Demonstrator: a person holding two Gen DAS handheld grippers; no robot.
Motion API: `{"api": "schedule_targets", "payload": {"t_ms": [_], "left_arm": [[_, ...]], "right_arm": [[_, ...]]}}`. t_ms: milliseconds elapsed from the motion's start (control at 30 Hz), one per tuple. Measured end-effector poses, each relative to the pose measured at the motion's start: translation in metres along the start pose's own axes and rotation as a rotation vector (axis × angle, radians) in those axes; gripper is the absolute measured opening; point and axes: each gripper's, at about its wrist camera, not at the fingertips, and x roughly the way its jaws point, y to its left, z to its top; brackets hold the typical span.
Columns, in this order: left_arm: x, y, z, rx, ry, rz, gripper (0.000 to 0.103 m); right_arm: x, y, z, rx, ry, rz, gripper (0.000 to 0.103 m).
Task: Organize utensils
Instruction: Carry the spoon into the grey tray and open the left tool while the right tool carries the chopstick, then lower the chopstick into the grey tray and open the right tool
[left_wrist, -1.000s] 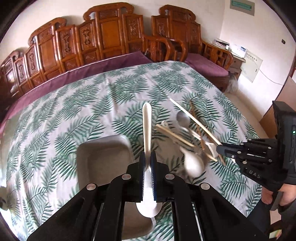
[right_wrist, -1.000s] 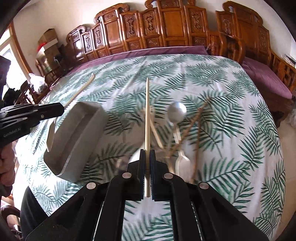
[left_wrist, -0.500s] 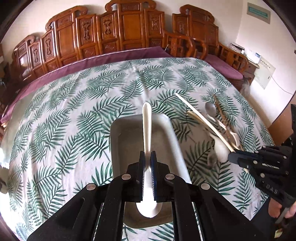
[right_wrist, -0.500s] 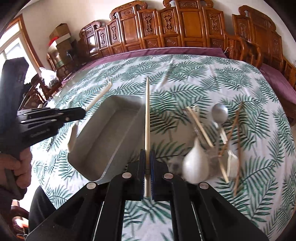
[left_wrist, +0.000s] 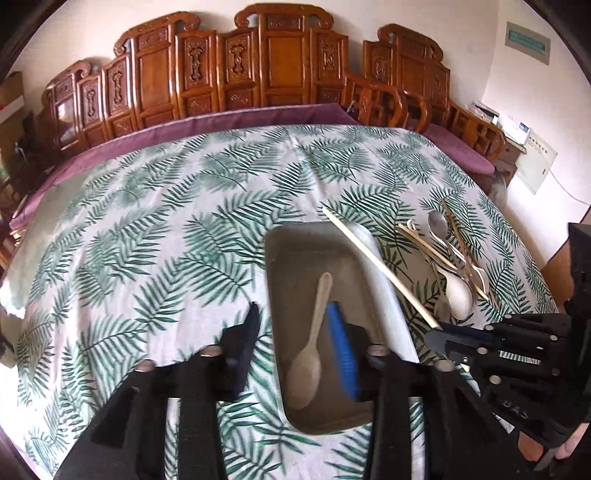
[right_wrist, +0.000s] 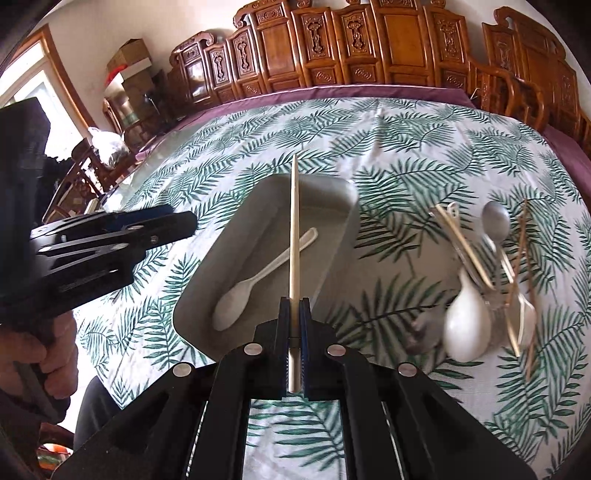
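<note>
A grey tray (left_wrist: 291, 240) (right_wrist: 328, 188) sits on the leaf-print tablecloth. A white plastic spoon (left_wrist: 308, 354) (right_wrist: 258, 278) lies loose inside it. My left gripper (left_wrist: 291, 317) is open and empty just above the tray's near left side; it also shows at the left of the right wrist view (right_wrist: 184, 225). My right gripper (right_wrist: 294, 306) is shut on a pale chopstick (right_wrist: 294, 229) and holds it over the tray, pointing away; it also shows in the left wrist view (left_wrist: 432, 334), with the chopstick (left_wrist: 376, 264) slanting over the tray's right rim.
A pile of utensils lies right of the tray: a large white spoon (right_wrist: 467, 326) (left_wrist: 458, 291), a metal spoon (right_wrist: 495, 218), chopsticks (right_wrist: 461, 243) and brown sticks (right_wrist: 526, 266). Carved wooden chairs (left_wrist: 273, 62) stand behind the table. A hand (right_wrist: 48, 347) holds the left gripper.
My left gripper has opened and let the white spoon drop into the tray. My right gripper has carried the chopstick left, over the tray.
</note>
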Motion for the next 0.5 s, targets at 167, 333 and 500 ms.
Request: {"api": "schedule_targets", "payload": {"t_ms": [167,333,500], "left_arm": [[-0.013,0.020,-0.009,-0.022,-0.024,0.016,0.060],[-0.019,0.035,-0.017,-0.025,-0.032,0.036,0.063],[-0.024,0.046,-0.023,-0.030,-0.036,0.041,0.067]], "right_arm": [[0.016,0.014,0.003,0.004,0.023,-0.028,0.006],[0.031,0.024,0.007,-0.002,0.061,-0.070,0.006],[0.040,0.035,0.010,-0.016,0.076,-0.096,0.006]]}}
